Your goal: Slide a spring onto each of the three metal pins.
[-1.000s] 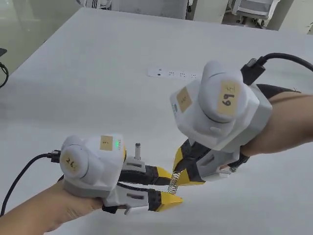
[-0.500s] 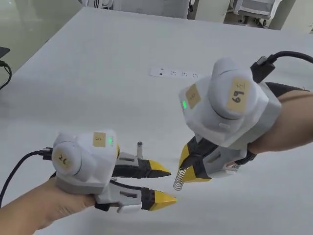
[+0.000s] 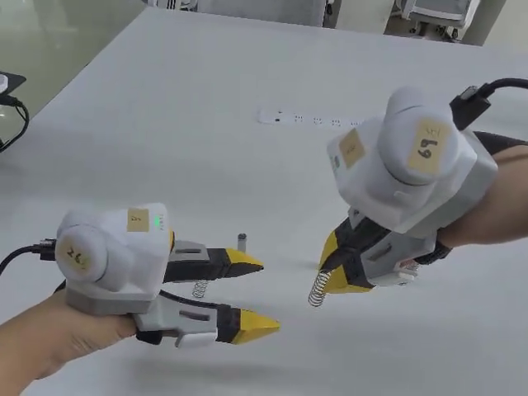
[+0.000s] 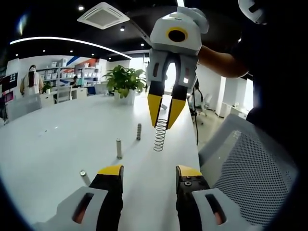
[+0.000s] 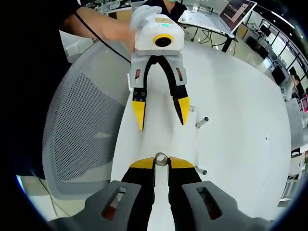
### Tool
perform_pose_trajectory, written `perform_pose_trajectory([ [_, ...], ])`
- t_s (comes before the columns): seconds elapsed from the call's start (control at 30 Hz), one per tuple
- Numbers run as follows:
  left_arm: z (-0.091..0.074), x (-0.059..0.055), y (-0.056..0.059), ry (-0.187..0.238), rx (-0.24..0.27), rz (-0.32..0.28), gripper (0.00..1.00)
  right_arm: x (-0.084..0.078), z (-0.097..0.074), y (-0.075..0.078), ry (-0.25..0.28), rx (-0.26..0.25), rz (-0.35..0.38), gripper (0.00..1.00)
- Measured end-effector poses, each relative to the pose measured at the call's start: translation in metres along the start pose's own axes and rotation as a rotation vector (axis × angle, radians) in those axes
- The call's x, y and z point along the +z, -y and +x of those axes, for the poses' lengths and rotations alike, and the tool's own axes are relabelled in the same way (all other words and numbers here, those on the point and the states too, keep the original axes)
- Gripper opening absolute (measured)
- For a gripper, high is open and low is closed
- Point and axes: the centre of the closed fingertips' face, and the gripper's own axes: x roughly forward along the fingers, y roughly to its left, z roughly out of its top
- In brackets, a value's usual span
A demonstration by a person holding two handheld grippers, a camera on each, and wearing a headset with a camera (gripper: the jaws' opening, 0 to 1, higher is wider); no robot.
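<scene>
My right gripper [image 3: 330, 268] is shut on the top of a steel spring [image 3: 318, 289], which hangs just above the white table. The right gripper view sees that spring [image 5: 161, 159] end-on between my own closed jaws. My left gripper [image 3: 252, 294] stands open to the left of it, a clear gap apart, with nothing between its jaws. A bare metal pin [image 3: 242, 242] stands upright just beyond its far jaw, and a coil [image 3: 199, 289] shows behind the jaws. In the left gripper view the hanging spring [image 4: 160, 134] is ahead, a bare pin [image 4: 119, 148] to its left, and a pin wearing a spring [image 4: 138, 131] farther on.
A white power strip [image 3: 309, 120] lies farther back on the table [image 3: 165, 148]. A black cable [image 3: 10, 103] hangs off the left edge. Office chairs stand past the far edge. A mesh chair [image 4: 250, 163] is beside the table.
The grippers have drawn apart: the left one has pulled back to the left, the right one has shifted right with the spring. The coil behind the left jaws has come into sight.
</scene>
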Motion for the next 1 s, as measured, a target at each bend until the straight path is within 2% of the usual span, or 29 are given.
perform_pose_trajectory([
  [0.17, -0.002, -0.003, -0.001, -0.005, 0.004, -0.018, 0.45, -0.006, -0.001, 0.002, -0.004, -0.005, 0.013, 0.06],
  [0.33, -0.008, -0.006, -0.006, -0.009, 0.028, -0.045, 0.52, -0.01, -0.003, 0.005, -0.008, -0.012, 0.025, 0.06],
  [0.4, -0.009, -0.006, -0.007, -0.005, 0.033, -0.064, 0.59, -0.012, -0.004, 0.006, -0.009, -0.013, 0.029, 0.06],
  [0.53, -0.015, -0.01, -0.01, -0.019, 0.057, -0.053, 0.62, -0.013, -0.004, 0.006, -0.007, -0.016, 0.033, 0.06],
  [1.0, -0.039, -0.022, -0.023, -0.044, 0.117, -0.088, 0.8, -0.018, -0.008, 0.01, -0.001, -0.036, 0.045, 0.06],
])
